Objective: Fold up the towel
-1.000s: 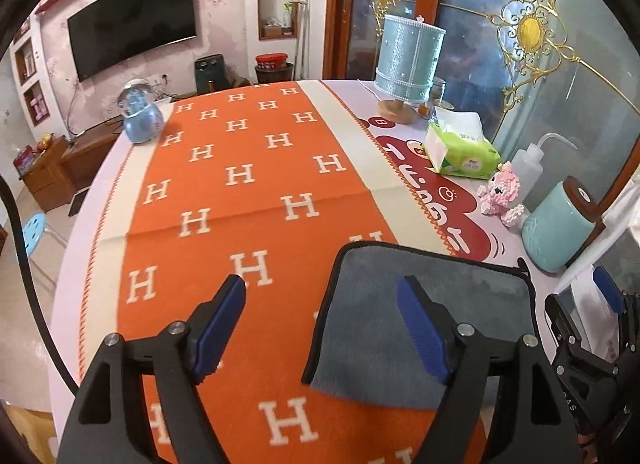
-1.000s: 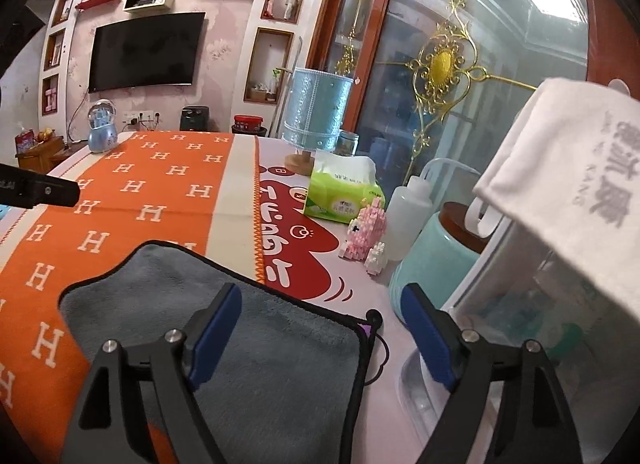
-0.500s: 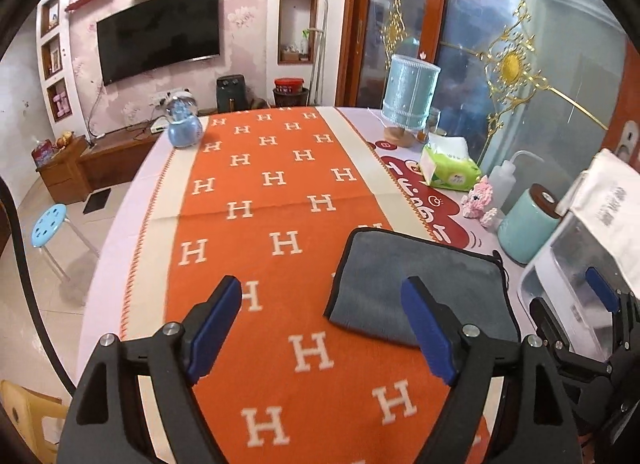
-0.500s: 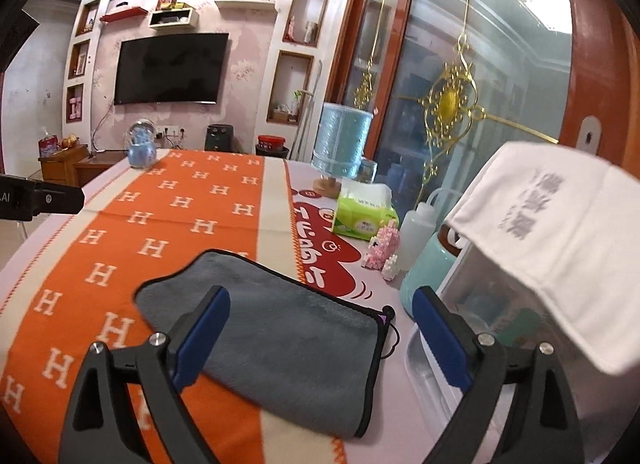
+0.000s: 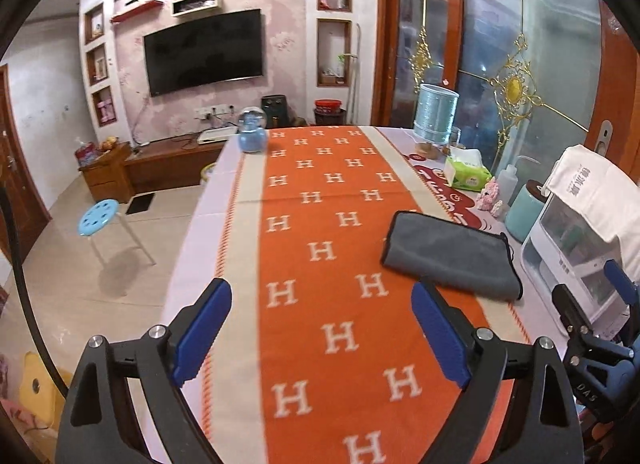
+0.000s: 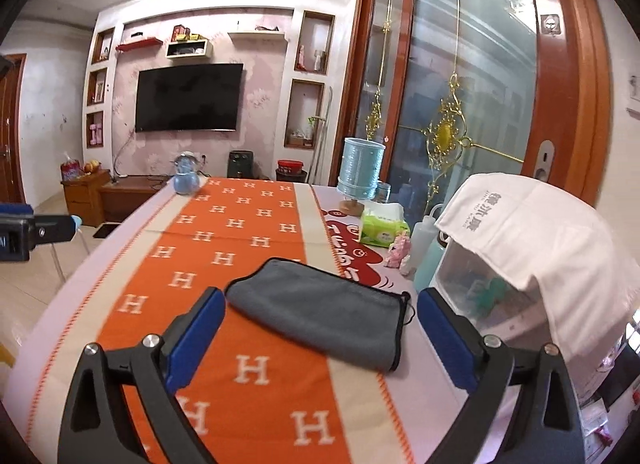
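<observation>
A grey towel with a black edge [image 5: 450,254] lies folded flat on the right side of the orange H-pattern table runner [image 5: 332,204]. It also shows in the right wrist view [image 6: 320,308]. My left gripper [image 5: 320,330] is open and empty, held above the runner, nearer me than the towel and to its left. My right gripper [image 6: 320,338] is open and empty, above and just short of the towel's near edge. The right gripper also shows at the right edge of the left wrist view [image 5: 592,328].
A white appliance draped with a white cloth [image 6: 532,248] stands right of the towel. Behind it are a teal jar [image 5: 524,208], squeeze bottle [image 6: 424,236], pink toy [image 6: 400,250], tissue pack [image 6: 382,226] and blue lamp [image 6: 360,174]. A snow globe [image 5: 252,132] stands at the far end.
Both grippers have pulled back and risen away from the towel, which now looks smaller and farther. The towel lies still and folded. Both stay open.
</observation>
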The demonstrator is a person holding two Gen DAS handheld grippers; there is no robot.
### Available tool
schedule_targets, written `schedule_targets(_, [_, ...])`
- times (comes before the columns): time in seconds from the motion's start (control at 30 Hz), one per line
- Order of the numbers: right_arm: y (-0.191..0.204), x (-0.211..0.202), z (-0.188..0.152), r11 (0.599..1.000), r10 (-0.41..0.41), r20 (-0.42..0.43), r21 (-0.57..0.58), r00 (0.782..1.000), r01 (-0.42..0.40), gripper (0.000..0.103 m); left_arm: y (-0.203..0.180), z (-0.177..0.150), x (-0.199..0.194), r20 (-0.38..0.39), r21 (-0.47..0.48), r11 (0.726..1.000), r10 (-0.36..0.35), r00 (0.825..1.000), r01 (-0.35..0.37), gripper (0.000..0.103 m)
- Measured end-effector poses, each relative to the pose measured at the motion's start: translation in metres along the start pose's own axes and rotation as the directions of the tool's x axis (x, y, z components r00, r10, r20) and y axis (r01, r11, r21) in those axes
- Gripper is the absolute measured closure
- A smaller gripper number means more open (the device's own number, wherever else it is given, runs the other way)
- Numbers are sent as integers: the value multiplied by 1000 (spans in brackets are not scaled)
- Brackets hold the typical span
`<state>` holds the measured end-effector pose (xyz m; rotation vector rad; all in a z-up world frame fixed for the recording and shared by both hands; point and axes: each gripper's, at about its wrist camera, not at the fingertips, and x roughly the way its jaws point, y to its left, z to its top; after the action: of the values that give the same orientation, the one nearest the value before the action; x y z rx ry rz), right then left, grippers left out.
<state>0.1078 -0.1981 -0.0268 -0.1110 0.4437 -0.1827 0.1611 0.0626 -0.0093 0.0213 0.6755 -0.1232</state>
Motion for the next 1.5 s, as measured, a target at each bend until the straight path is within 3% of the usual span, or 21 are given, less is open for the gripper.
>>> schedule_targets(0.33, [22, -55, -16, 993, 114, -75, -2, 991, -114, 0, 45, -55, -72, -27, -44, 997, 58, 998, -59, 12])
schedule_targets(0.53, [26, -68, -22, 980, 194, -192, -9, 962, -200, 0, 49, -80, -92, -74, -86, 993, 78, 994, -84, 12])
schedule_targets(0.87, [23, -83, -15, 960, 252, -369, -20, 895, -278, 0, 2, -82, -105, -107, -87, 994, 60, 992, -69, 12])
schedule_targets(1.17, [-4, -97, -12, 954, 279, -420, 18, 863, -300, 0, -46, -76, -115, -118, -20, 994, 107, 987, -110, 11])
schedule_targets(1.27, [-10, -102, -17, 958, 272, -427, 32, 862, -287, 0, -50, -74, -120, -120, -32, 994, 99, 988, -103, 10])
schedule_targets(1.33, [-13, -105, -20, 957, 275, -423, 37, 864, -287, 0, -53, -74, -124, -118, -40, 992, 111, 987, -116, 4])
schedule_targets(1.5, [-24, -107, -21, 965, 257, -392, 60, 883, -254, 0, -58, -75, -127, -101, -61, 993, 96, 990, -103, 3])
